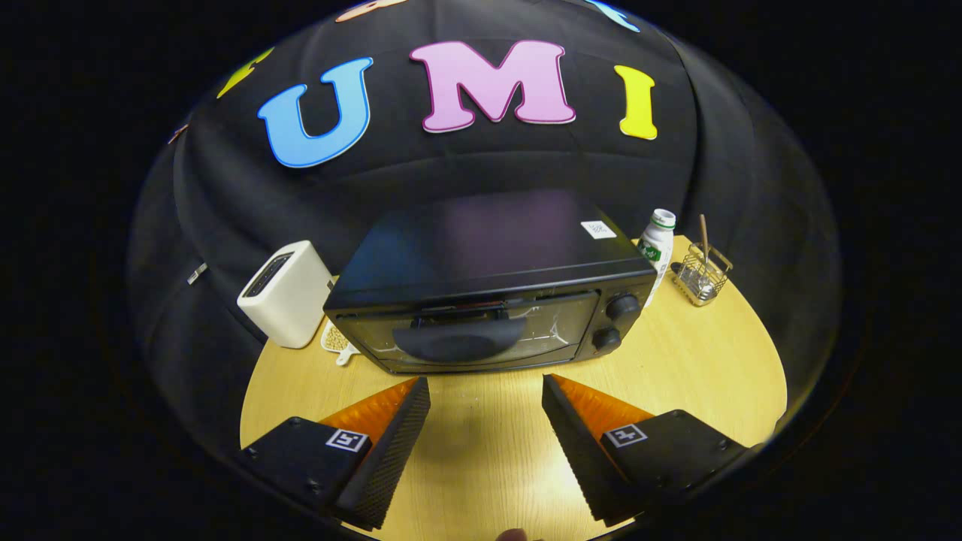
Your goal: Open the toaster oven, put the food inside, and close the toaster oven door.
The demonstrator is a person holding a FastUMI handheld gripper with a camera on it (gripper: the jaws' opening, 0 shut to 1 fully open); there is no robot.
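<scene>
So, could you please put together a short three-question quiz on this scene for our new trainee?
1. True or false: the toaster oven door is shut.
2. What stands just beside the oven, on its knob side? A) white bottle B) kettle C) frying pan
3. Fill in: the gripper fingers are ____, with bare wooden table between them.

Key: 1 true, the glass door sits flush against the front. 2 A, the white bottle, with a wire basket further out. 3 open; the oven is just ahead of the fingers, which touch nothing.
</scene>
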